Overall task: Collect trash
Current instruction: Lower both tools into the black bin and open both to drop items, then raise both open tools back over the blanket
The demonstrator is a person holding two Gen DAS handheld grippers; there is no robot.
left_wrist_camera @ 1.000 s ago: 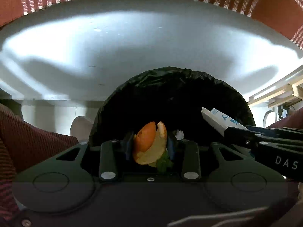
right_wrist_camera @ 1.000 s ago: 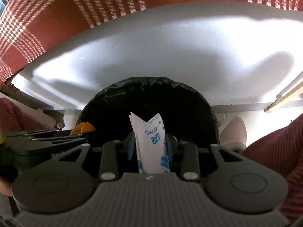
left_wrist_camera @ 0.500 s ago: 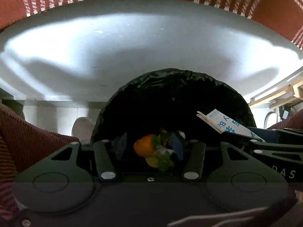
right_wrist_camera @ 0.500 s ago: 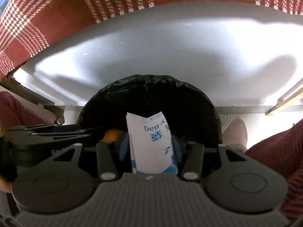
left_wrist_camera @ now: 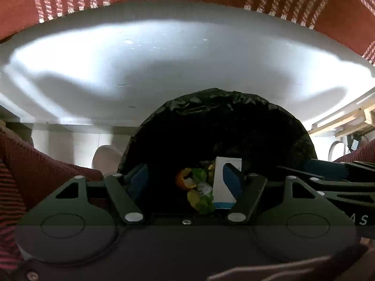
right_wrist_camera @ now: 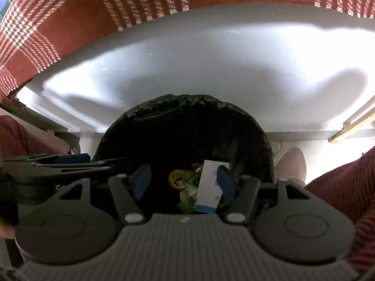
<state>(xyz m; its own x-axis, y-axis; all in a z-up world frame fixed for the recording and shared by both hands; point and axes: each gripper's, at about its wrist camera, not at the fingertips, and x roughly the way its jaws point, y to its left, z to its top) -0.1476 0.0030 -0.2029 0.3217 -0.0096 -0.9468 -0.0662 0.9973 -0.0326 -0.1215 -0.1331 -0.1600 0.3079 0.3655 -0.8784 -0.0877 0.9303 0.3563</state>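
A bin lined with a black bag (left_wrist_camera: pixel 218 107) (right_wrist_camera: pixel 185 110) stands below both grippers, under a white table. Down inside it lie orange peel (left_wrist_camera: pixel 184 182) (right_wrist_camera: pixel 175 179), green scraps (left_wrist_camera: pixel 201 202) (right_wrist_camera: pixel 188 202) and a white packet with blue print (left_wrist_camera: pixel 223 182) (right_wrist_camera: pixel 209 187). My left gripper (left_wrist_camera: pixel 185 179) hangs open over the bin's mouth with nothing between its fingers. My right gripper (right_wrist_camera: pixel 182 181) is open too, just above the same opening; the packet shows beside its right pad (right_wrist_camera: pixel 225 182), lower in the bin. Each gripper shows at the edge of the other's view.
The white underside of the table (left_wrist_camera: pixel 164 65) (right_wrist_camera: pixel 222 70) fills the upper view, with a red checked cloth (right_wrist_camera: pixel 46 28) hanging over its edge. A person's dark red trouser legs (left_wrist_camera: pixel 35 164) (right_wrist_camera: pixel 346 187) and shoes (right_wrist_camera: pixel 290 164) flank the bin. A wooden frame (left_wrist_camera: pixel 346 119) is at the right.
Both grippers opened. The orange peel and greens dropped from the left gripper and the white packet from the right one; all now lie inside the black bag.
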